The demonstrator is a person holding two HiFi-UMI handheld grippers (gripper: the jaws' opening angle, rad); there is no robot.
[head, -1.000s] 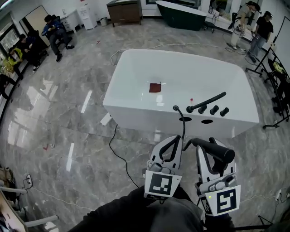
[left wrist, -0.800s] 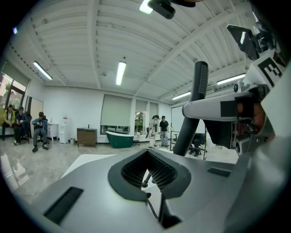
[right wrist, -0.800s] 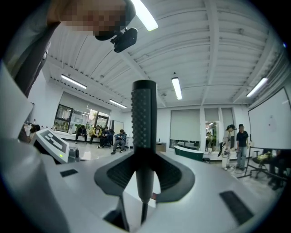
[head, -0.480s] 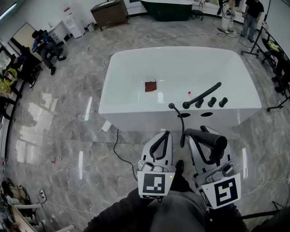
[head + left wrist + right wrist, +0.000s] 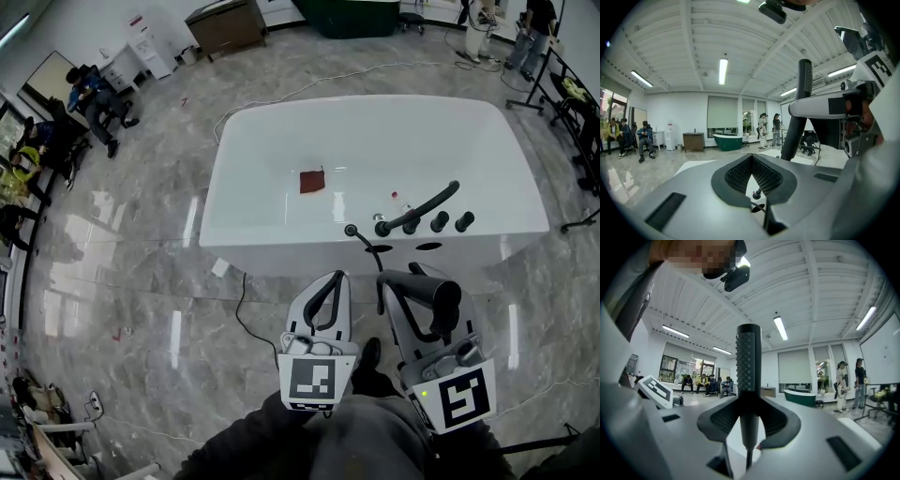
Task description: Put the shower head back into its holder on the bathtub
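Note:
The white bathtub lies ahead of me. On its near rim are a black spout, round knobs and two dark oval openings. My right gripper is shut on the black shower head, just short of the rim. In the right gripper view the shower head stands upright between the jaws of my right gripper. Its hose runs to a fitting on the rim. My left gripper is beside it, shut and empty.
A red square lies in the tub's bottom. A black cable trails over the marble floor at the left. Several people sit at the far left, others stand at the far right. A dark green tub and a cabinet stand behind.
Both grippers have moved forward toward the tub's near rim, the right one still holding the shower head. The tub now sits closer and more square in the head view.

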